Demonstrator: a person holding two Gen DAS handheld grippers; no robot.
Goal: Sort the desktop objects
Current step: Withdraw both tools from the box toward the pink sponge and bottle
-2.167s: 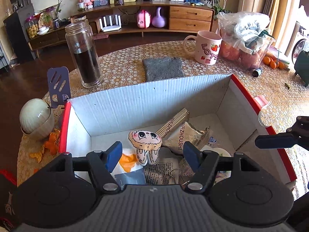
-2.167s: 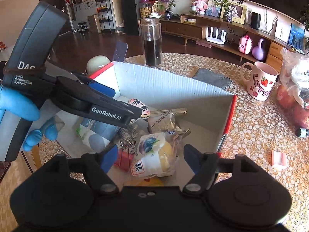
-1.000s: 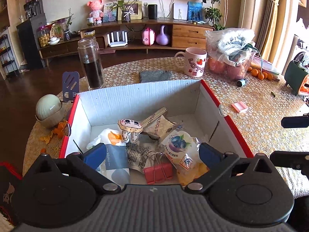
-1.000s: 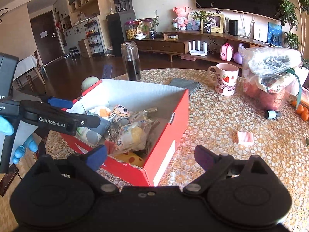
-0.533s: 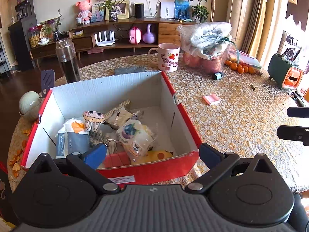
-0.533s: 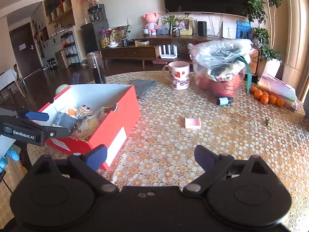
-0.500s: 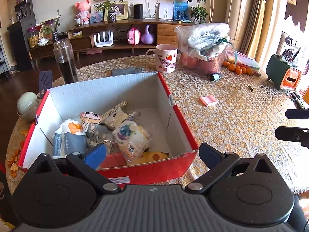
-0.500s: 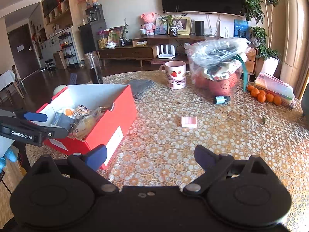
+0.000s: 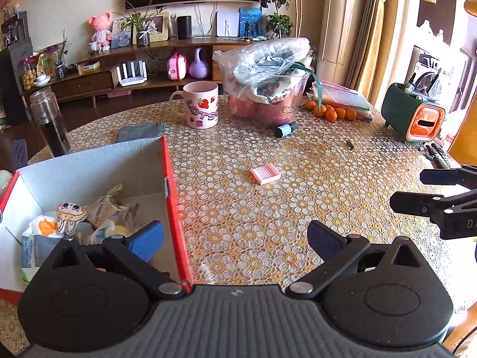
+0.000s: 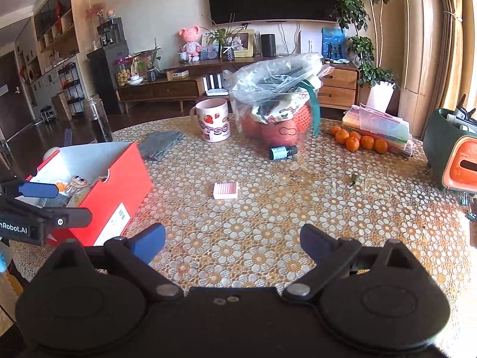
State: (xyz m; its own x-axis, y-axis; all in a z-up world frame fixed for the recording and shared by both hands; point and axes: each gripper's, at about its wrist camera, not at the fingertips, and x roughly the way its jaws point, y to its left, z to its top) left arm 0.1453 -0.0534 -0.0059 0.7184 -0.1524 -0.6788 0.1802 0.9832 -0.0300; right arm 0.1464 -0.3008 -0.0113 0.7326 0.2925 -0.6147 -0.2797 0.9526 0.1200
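A red shoebox (image 9: 171,208) (image 10: 113,191) sits at the table's left, holding snack packets, a small doll-face toy (image 9: 70,211) and other small items. A pink ridged pad (image 9: 265,173) (image 10: 225,190) lies on the tablecloth mid-table. A small dark bottle (image 9: 285,129) (image 10: 282,152) lies on its side by the fruit bag. My left gripper (image 9: 235,240) is open and empty, over the box's right wall. My right gripper (image 10: 232,243) is open and empty, above the tablecloth in front of the pink pad.
A strawberry mug (image 10: 213,119), grey cloth (image 10: 159,144), bagged fruit bowl (image 10: 277,104), tangerines (image 10: 356,141), stacked folders (image 10: 378,129) and a green-orange holder (image 10: 453,155) stand along the back and right. A glass jar (image 9: 49,119) stands behind the box.
Both grippers have pulled back out of the box and swung right. The views now face the middle of the table and the pink pad. Both stay open.
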